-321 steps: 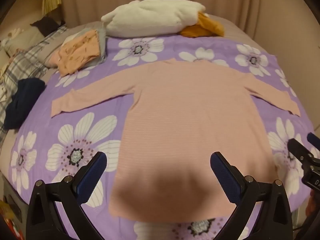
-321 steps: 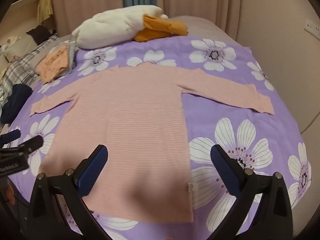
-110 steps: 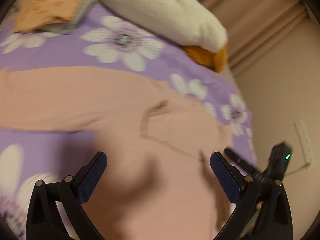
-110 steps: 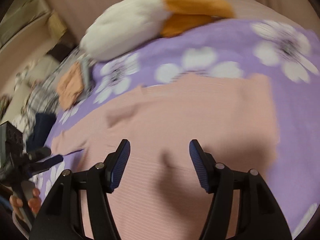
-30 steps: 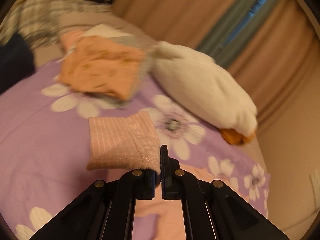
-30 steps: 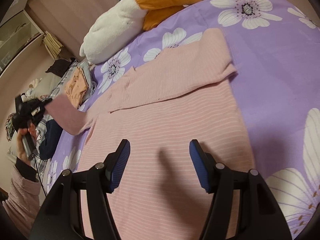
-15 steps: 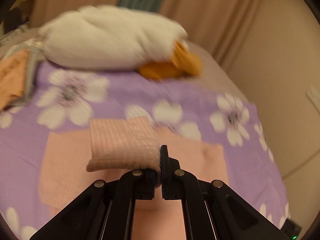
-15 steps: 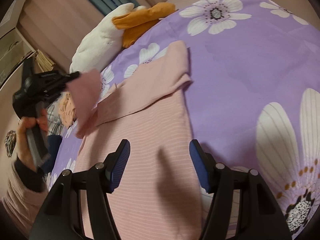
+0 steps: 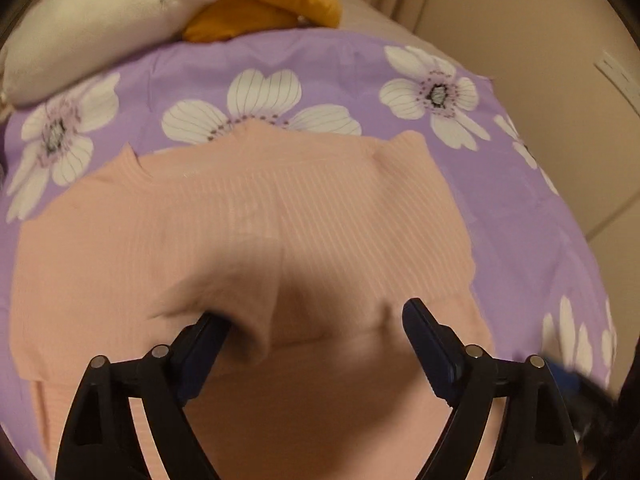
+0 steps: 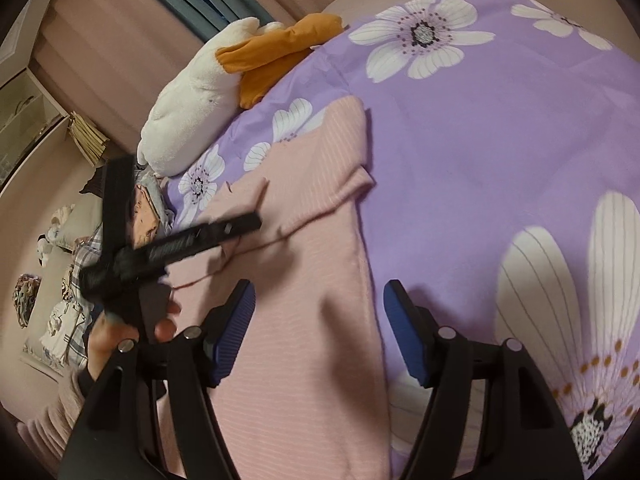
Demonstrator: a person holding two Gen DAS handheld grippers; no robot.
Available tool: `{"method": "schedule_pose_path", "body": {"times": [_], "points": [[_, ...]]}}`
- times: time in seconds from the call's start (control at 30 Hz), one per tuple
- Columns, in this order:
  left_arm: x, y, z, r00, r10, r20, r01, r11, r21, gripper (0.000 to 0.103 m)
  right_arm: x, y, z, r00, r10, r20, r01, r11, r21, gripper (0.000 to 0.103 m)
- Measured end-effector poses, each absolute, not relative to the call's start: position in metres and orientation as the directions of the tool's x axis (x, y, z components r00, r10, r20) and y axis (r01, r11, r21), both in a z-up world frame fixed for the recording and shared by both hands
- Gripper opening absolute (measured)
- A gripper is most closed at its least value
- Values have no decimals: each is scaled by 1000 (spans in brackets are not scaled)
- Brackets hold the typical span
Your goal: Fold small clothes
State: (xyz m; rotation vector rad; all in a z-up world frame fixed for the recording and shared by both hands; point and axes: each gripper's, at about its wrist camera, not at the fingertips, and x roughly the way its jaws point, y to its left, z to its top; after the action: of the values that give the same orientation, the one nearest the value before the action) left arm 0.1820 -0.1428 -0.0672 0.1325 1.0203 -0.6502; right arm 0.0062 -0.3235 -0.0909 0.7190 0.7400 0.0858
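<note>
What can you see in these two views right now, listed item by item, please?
Pink striped top: one, pale pink, spread on the bedcover, both sleeves folded in over the body.
Bedcover: one, purple with white flowers, under the top.
Plush toy: one, white with orange parts, at the far edge of the bedcover.
Folded clothes: small pile, orange and grey, at the far left, partly hidden.
Curtains: beige with a blue strip, behind the bed.
Left gripper: black with blue pads, jaws opening, sleeve cuff lying loose between them.
Right gripper: black with blue pads, jaws opening over the top's right edge.
Hand: one, holding the left gripper's handle.
</note>
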Motion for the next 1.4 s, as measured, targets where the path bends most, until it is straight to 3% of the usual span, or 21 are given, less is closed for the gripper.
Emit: {"method": "schedule_pose_path", "body": {"times": [0.17,0.4,0.6,0.67,0.73,0.77,0.8,0.83,1.03,1.17,1.27,1.4], "points": [[170,-99,-58,374,-470,-799,546,809,-220,87,40,-306,-73,739,310,-599,111,820,562,68],[175,-14,-59,466,-415,-781,388,889,-241,87,116,-228,-47,698,361,-619,-151,918,365,67],[192,36,-71,437,-532,-726,274,847,-456,87,183,-164,-71,594,340,-729,-267,938,219,64],[194,43,-75,406,-604,-685,262,796,-546,87,197,-148,-86,562,277,-779,-282,950,134,54],[197,47,-82,368,-676,-638,238,732,-638,87,205,-140,-96,564,184,-805,-267,963,33,30],[198,48,-85,360,-689,-629,222,718,-659,87,206,-142,-95,576,184,-796,-265,964,30,28],[201,49,-89,349,-703,-619,206,702,-682,87,206,-148,-92,587,194,-786,-249,967,53,15],[203,48,-92,343,-710,-615,193,694,-693,87,207,-158,-88,597,201,-776,-218,972,84,11],[218,46,-103,389,-702,-597,120,681,-723,87,172,-246,-68,727,285,-625,13,904,427,12],[228,53,-109,456,-685,-568,49,657,-752,87,136,-306,-89,748,320,-582,149,773,616,17],[233,64,-109,505,-671,-543,0,629,-777,87,127,-325,-108,720,326,-613,229,722,653,37],[238,82,-107,554,-652,-518,-41,600,-799,87,121,-332,-112,731,381,-567,213,661,719,40]]}}
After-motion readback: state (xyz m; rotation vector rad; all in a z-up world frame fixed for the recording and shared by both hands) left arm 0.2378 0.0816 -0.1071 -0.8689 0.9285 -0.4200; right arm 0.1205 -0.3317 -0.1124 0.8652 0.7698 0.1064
